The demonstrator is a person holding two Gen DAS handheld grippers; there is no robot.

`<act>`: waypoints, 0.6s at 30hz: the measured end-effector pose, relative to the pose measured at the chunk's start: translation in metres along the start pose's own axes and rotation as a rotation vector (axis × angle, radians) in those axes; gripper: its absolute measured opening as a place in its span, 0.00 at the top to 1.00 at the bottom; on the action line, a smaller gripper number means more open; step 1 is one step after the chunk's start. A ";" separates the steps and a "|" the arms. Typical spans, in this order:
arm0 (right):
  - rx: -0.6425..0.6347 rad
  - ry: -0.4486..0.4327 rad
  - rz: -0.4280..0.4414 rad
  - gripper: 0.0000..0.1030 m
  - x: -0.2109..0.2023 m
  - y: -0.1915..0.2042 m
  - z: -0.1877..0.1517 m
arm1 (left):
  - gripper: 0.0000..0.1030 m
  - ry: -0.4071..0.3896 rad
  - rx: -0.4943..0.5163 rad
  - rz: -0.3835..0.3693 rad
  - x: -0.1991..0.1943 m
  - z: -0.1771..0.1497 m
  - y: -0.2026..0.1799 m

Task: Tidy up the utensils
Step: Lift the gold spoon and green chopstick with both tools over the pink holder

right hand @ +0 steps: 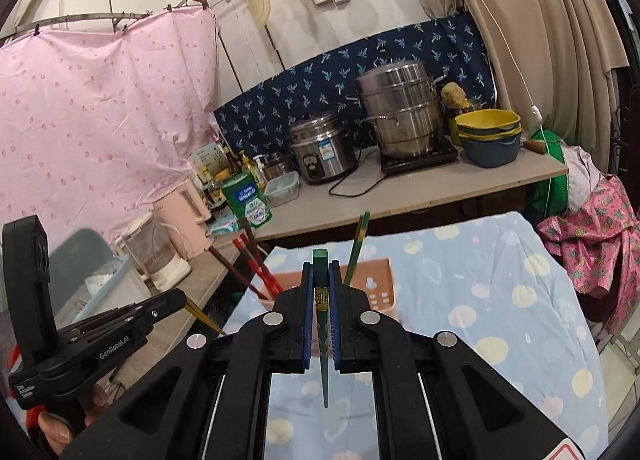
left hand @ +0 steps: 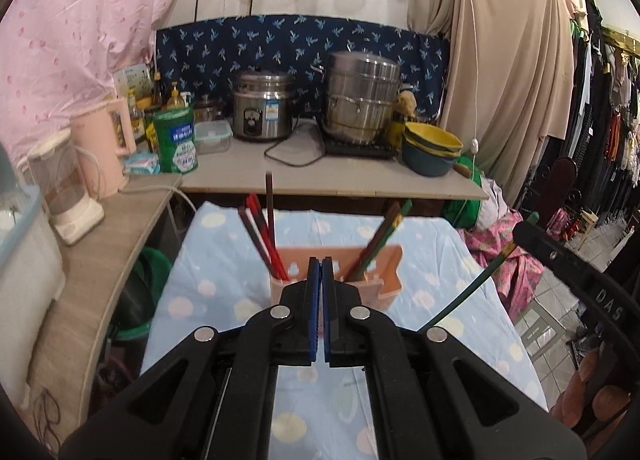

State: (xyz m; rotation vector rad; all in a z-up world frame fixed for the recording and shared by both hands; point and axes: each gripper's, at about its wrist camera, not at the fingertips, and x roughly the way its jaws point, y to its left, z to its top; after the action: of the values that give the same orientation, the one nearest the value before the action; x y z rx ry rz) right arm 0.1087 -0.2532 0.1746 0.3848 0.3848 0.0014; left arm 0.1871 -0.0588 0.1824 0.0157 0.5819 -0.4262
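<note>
in the left wrist view, lower centre of the frame, the left gripper [left hand: 321, 262] has its blue pads pressed together. that view shows nothing between them, but the right wrist view, at lower left, shows a thin yellowish stick [right hand: 206, 318] jutting from its tip, so it seems to pinch one. straight ahead, mid-frame, stands the pink holder [left hand: 384, 284] on the blue spotted cloth [left hand: 224, 260], red chopsticks [left hand: 262, 236] leaning in its left part.

in the right wrist view, centre frame, the right gripper [right hand: 321, 266] is clamped on a green chopstick [right hand: 321, 300], a gold band near its thick end. its long axis runs along the fingers, thick end forward, thin tip toward the camera. the holder [right hand: 378, 294] lies just beyond and a little right; this hand looks nearer, and the stick likely needs tipping upright.
</note>
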 end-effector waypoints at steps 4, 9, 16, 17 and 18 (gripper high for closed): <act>0.013 -0.073 0.006 0.93 0.009 0.003 0.035 | 0.99 -0.030 0.010 0.020 0.012 0.025 0.000; 0.026 -0.130 -0.008 0.93 0.028 0.003 0.065 | 0.99 -0.032 0.023 0.047 0.034 0.042 0.003; 0.029 -0.071 -0.030 0.93 0.079 -0.002 0.067 | 0.99 0.032 0.023 0.061 0.073 0.038 0.008; 0.025 -0.054 -0.032 0.93 0.086 -0.002 0.062 | 0.99 0.040 0.021 0.061 0.077 0.035 0.008; 0.022 -0.040 -0.033 0.93 0.091 -0.003 0.058 | 0.99 0.047 0.019 0.060 0.081 0.033 0.008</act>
State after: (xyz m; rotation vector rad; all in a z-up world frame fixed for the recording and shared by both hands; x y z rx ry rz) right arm 0.2146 -0.2703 0.1900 0.3992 0.3523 -0.0428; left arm 0.2685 -0.0866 0.1659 0.0618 0.6222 -0.3739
